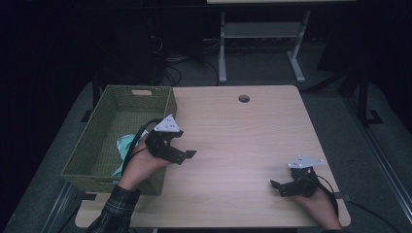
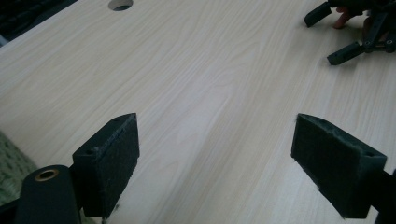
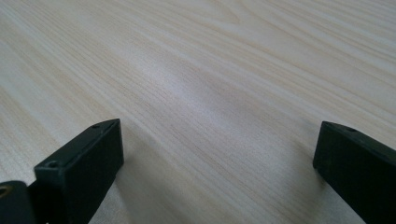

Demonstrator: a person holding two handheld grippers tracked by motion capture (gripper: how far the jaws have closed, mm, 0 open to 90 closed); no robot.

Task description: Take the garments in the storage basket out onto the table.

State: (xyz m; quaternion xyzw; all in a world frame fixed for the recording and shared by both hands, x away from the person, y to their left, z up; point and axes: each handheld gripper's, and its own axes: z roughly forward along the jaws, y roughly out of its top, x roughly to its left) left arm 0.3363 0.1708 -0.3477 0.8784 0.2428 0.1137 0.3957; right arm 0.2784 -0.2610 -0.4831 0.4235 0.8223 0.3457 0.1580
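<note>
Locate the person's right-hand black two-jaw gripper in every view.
High view: right-hand black two-jaw gripper at lower right of the pale wooden table.
Left gripper view: top right corner.
Right gripper view: its own jaws rise from the bottom corners.
Shared landmark: the table's wood grain.

table: pale wood, smooth, a bit shiny | basket: green woven plastic, bumpy | cloth in basket: soft, light green and white | left gripper pads: black, matt, rough like felt | right gripper: black matt plastic | sleeve: checked cloth
</note>
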